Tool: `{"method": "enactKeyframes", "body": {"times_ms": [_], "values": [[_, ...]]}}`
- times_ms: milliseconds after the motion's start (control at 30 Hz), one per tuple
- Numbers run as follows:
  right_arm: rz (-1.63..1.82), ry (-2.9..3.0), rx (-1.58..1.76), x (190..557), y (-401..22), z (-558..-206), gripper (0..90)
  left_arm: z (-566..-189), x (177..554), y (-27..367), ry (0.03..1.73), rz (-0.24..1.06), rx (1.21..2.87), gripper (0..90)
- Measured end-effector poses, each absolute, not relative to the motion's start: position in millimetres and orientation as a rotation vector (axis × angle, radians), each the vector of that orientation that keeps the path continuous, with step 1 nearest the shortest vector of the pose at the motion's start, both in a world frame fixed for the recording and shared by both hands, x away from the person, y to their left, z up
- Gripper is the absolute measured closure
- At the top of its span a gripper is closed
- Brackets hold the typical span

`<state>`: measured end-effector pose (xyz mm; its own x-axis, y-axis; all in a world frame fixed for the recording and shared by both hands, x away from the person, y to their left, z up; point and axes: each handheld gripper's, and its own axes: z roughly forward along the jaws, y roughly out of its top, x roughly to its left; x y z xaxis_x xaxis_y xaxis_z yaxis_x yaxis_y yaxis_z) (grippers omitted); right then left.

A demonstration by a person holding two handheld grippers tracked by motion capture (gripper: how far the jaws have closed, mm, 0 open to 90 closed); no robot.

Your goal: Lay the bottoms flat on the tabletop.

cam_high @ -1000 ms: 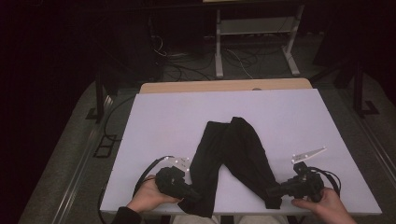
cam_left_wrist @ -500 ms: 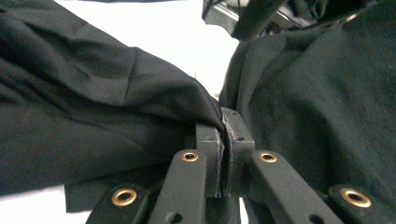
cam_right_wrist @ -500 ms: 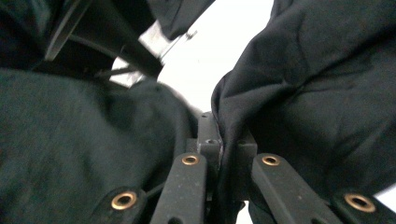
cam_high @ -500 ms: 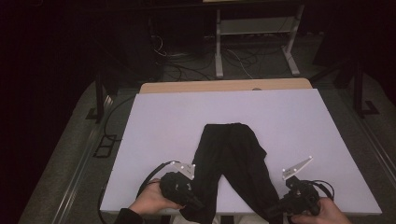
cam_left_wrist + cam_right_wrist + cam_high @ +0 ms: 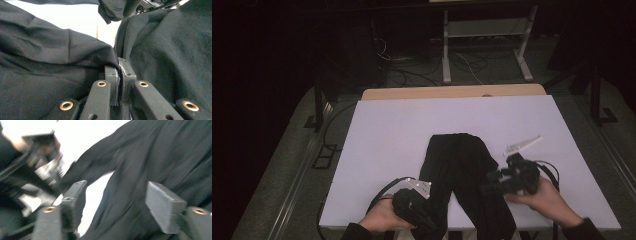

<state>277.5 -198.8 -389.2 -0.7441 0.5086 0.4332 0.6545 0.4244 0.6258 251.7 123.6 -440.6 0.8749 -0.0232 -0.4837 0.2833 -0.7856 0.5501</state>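
Observation:
A black pair of trousers (image 5: pixel 457 160) lies on the white table (image 5: pixel 412 120), its two legs running to the near edge. My left gripper (image 5: pixel 432 217) sits at the near edge, shut on the end of the left leg; in the left gripper view its jaws (image 5: pixel 120 72) pinch a fold of black cloth (image 5: pixel 50 57). My right gripper (image 5: pixel 488 182) hovers beside the right leg, pointing left. Its jaws have just been opening and now stand open (image 5: pixel 117 202), with the black cloth (image 5: pixel 155 157) lying beyond the gap and no pad pressing on it.
A wooden tabletop strip (image 5: pixel 452 92) borders the white table's far edge. Behind it on the floor stand a metal rack (image 5: pixel 484 40) and loose cables (image 5: pixel 412 62). A dark stand (image 5: pixel 318 100) is at the table's left. The other hand's gripper (image 5: pixel 42 157) appears in the right gripper view.
My right gripper has let go of the right trouser leg, opened, and lifted away from the near edge toward the table's middle. The left gripper has stayed shut on the left leg.

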Motion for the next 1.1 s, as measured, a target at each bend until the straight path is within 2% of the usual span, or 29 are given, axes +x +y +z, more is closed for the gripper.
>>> {"method": "enactKeyframes", "body": {"times_ms": [200, 300, 400, 500, 633, 700, 800, 867, 1100], "values": [[-1.302, -2.551, -1.211, 336, -180, -375, 26.8, -442, 250, 115, 0.155, -0.632, 2.414, 85.9], [-1.291, -2.602, -1.268, 358, -171, -375, 20.9, -443, 251, 113, 0.151, -0.637, 2.412, 85.7], [-1.262, -2.632, -1.323, 376, -167, -377, 20.5, -442, 252, 112, 0.147, -0.636, 2.413, 84.9], [-1.223, -2.606, -1.394, 391, -166, -385, 22.2, -440, 255, 114, 0.168, -0.613, 2.398, 75.4], [-1.173, -2.563, -1.428, 401, -168, -399, 32.6, -432, 261, 121, 0.227, -0.568, 2.346, 61.4], [-1.18, -2.541, -1.405, 402, -170, -402, 49.3, -427, 265, 125, 0.253, -0.533, 2.33, 54.9], [-1.147, -2.541, -1.379, 401, -170, -403, 81.4, -418, 272, 129, 0.302, -0.467, 2.288, 44.4], [-1.159, -2.553, -1.374, 400, -171, -400, 85.6, -411, 280, 132, 0.341, -0.412, 2.261, 38.9], [-1.225, -2.547, -1.394, 399, -185, -383, 86.4, -392, 325, 133, 0.533, -0.187, 2.144, 26.0]]}}
